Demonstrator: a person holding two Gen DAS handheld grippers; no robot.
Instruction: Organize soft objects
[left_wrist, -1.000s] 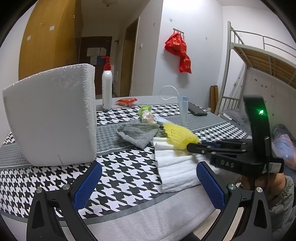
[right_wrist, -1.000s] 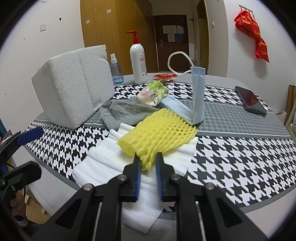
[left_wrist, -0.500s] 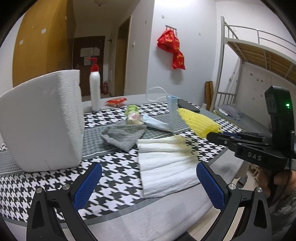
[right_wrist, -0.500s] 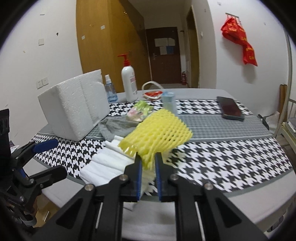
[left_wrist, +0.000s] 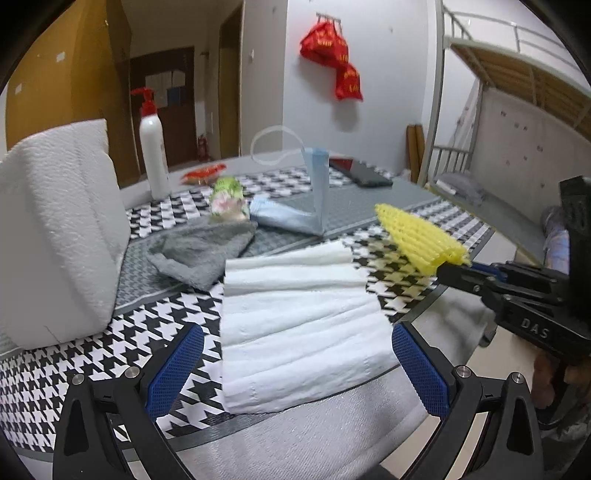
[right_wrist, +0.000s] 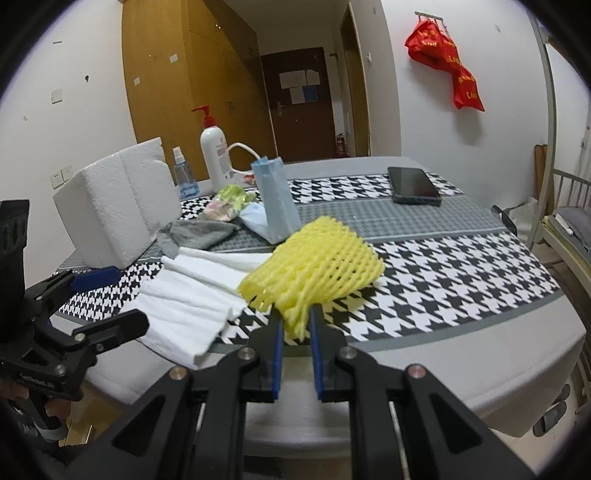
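My right gripper (right_wrist: 296, 328) is shut on a yellow foam fruit net (right_wrist: 314, 262) and holds it above the table's front right; it shows in the left wrist view (left_wrist: 421, 236) too. My left gripper (left_wrist: 295, 365) is open and empty, its jaws either side of a folded white foam sheet (left_wrist: 299, 325) near the front edge, also seen in the right wrist view (right_wrist: 192, 295). Behind lie a grey cloth (left_wrist: 199, 251), a blue face mask (left_wrist: 314, 195) standing bent, and a green-pink wrapped bundle (left_wrist: 227, 199).
A large white foam block (left_wrist: 55, 236) stands at the left. A white pump bottle (left_wrist: 153, 151), a small spray bottle (right_wrist: 183, 177), a red packet (left_wrist: 201, 173) and a black phone (right_wrist: 413, 184) sit farther back. A bunk bed (left_wrist: 517, 92) stands at the right.
My right gripper has lifted the yellow net off the white foam sheet and carried it right, off the sheet. My left gripper has shifted toward the sheet.
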